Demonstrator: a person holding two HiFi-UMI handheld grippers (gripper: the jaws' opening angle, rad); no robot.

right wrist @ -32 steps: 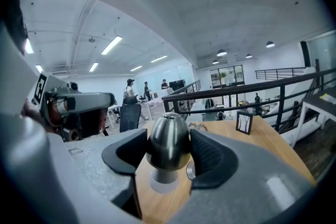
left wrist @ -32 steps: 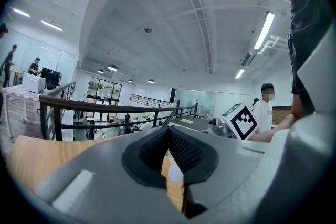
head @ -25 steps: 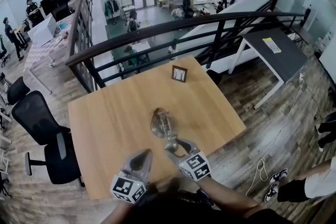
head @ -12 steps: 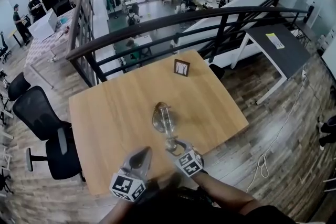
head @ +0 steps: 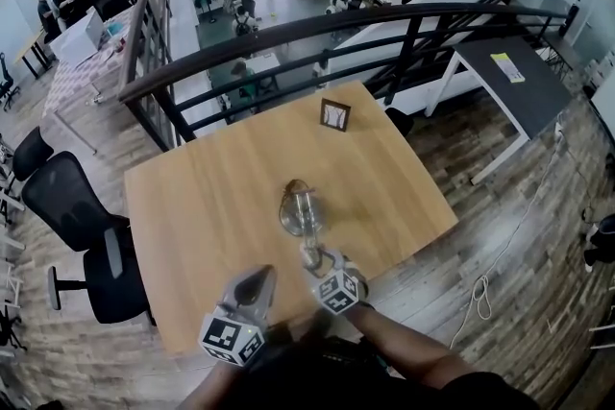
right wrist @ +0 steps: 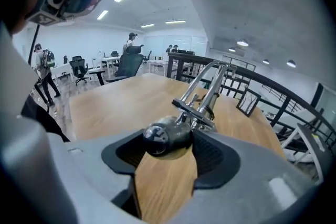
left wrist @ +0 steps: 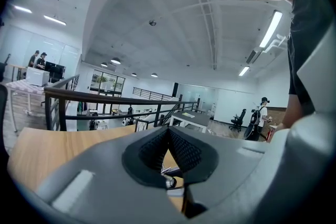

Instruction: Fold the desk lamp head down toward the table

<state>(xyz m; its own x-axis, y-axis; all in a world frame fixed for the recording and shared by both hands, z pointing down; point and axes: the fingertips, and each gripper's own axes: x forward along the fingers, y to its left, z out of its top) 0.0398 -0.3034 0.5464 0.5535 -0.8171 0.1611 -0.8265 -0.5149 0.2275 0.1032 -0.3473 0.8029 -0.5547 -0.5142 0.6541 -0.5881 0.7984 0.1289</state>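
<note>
A chrome desk lamp [head: 300,209] stands in the middle of the wooden table [head: 211,197]. Its twin-rod arm [right wrist: 207,86] runs from the round part on the table back toward me. My right gripper [head: 313,258] is shut on the rounded chrome end [right wrist: 165,136] of that arm, which sits between its dark pads [right wrist: 212,157]. My left gripper [head: 258,279] hangs just left of it, near the table's front edge, shut with nothing in it. In the left gripper view, a sliver of the chrome lamp [left wrist: 169,182] shows below the closed pads [left wrist: 184,149].
A small picture frame [head: 333,115] stands near the table's far edge. Behind it runs a dark railing [head: 288,34] over a lower floor. A black office chair [head: 72,206] is left of the table, a grey desk [head: 509,77] to the right.
My right gripper, still shut on the lamp's end, has shifted slightly left and closer to the lamp's round part. The left gripper has barely moved.
</note>
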